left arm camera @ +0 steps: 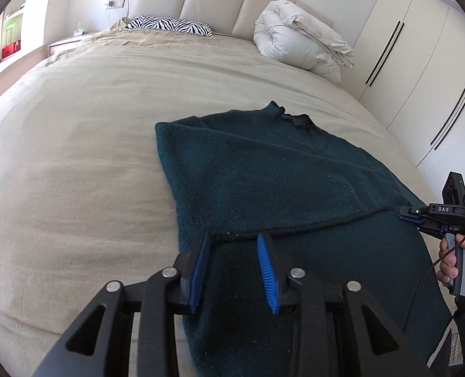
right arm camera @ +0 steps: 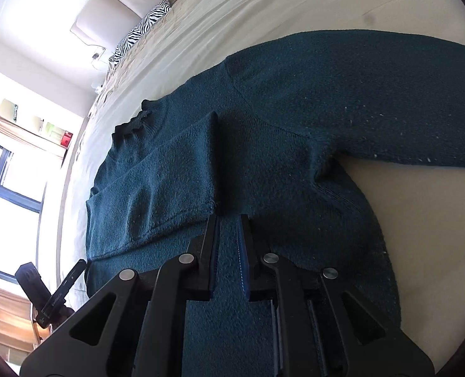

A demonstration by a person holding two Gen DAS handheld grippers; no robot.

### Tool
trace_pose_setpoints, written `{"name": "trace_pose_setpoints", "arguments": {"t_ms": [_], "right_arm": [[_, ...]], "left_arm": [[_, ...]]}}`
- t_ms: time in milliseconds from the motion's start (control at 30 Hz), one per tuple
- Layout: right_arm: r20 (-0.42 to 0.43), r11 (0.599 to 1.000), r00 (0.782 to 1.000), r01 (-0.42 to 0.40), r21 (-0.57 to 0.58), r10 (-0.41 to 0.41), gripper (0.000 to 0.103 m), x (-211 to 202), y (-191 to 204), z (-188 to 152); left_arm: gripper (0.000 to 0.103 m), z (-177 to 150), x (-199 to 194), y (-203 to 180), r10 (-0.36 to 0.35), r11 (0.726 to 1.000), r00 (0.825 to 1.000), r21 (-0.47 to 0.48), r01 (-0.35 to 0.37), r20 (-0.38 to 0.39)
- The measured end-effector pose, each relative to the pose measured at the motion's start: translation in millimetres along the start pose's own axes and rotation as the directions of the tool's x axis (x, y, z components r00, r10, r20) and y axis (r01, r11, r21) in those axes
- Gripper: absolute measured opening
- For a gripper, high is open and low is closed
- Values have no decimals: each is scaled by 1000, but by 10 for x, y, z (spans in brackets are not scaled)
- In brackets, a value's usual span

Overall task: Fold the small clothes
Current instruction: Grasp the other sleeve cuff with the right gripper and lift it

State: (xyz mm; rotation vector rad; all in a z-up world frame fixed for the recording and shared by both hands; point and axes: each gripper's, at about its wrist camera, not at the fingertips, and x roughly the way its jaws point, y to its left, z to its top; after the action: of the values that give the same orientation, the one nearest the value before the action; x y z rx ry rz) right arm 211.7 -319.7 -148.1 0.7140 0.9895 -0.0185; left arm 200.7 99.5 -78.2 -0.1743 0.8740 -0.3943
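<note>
A dark teal knit sweater (left arm camera: pixel 264 172) lies flat on the beige bed (left arm camera: pixel 75 125), collar at the far end. One side with its sleeve is folded over the body. My left gripper (left arm camera: pixel 232 238) is open just above the folded sleeve's cuff edge, holding nothing. My right gripper (left arm camera: pixel 403 215) shows at the sweater's right edge, held by a hand. In the right wrist view the sweater (right arm camera: pixel 279 125) fills the middle, its other sleeve (right arm camera: pixel 374 94) stretched out on the sheet. The right gripper (right arm camera: pixel 229 220) is open with a narrow gap, above the folded cuff corner.
A zebra-print pillow (left arm camera: pixel 169 25) and a rolled white duvet (left arm camera: pixel 298 37) lie at the padded headboard. White wardrobe doors (left arm camera: pixel 421 62) stand right of the bed. A window (right arm camera: pixel 6 169) and shelf are on the far side.
</note>
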Motion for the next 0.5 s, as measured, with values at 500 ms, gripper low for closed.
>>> {"name": "trace_pose_setpoints", "arguments": {"t_ms": [500], "right_arm": [[398,839,914,-159,521,-74,58,-1811,-2391,-424]], "left_arm": [[70,-171,-30,-967,-267,956,964,-133,263,-8]]}}
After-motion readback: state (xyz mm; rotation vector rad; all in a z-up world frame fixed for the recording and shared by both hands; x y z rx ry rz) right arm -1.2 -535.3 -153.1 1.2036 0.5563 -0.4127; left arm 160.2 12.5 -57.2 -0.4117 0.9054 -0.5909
